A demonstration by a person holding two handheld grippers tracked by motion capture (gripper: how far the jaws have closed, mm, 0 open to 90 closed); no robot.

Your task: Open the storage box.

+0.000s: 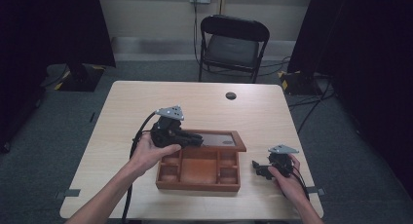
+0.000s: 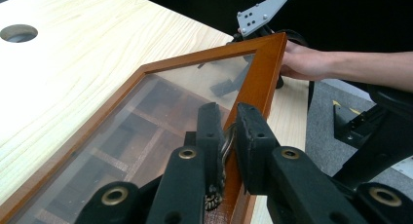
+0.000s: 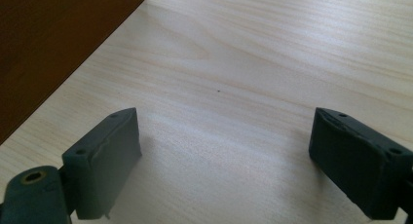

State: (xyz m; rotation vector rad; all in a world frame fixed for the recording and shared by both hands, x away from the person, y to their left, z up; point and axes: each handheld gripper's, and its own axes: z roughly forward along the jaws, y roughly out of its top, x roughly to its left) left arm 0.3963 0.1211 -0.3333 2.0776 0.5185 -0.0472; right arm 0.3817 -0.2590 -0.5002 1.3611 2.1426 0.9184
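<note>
Lid frame (glass-paned) sits pinched between left gripper fingers, raised over wooden box. Right gripper fingers spread wide, bare table between them.

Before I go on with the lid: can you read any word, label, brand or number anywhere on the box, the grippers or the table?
None: no readable text.
Wooden box and its glass-paned lid: plain wood, no label.
Left gripper, closed on the lid frame: no marking.
Right gripper, jaws open over the table: no marking.
Grey plate: holes, no print.
</note>
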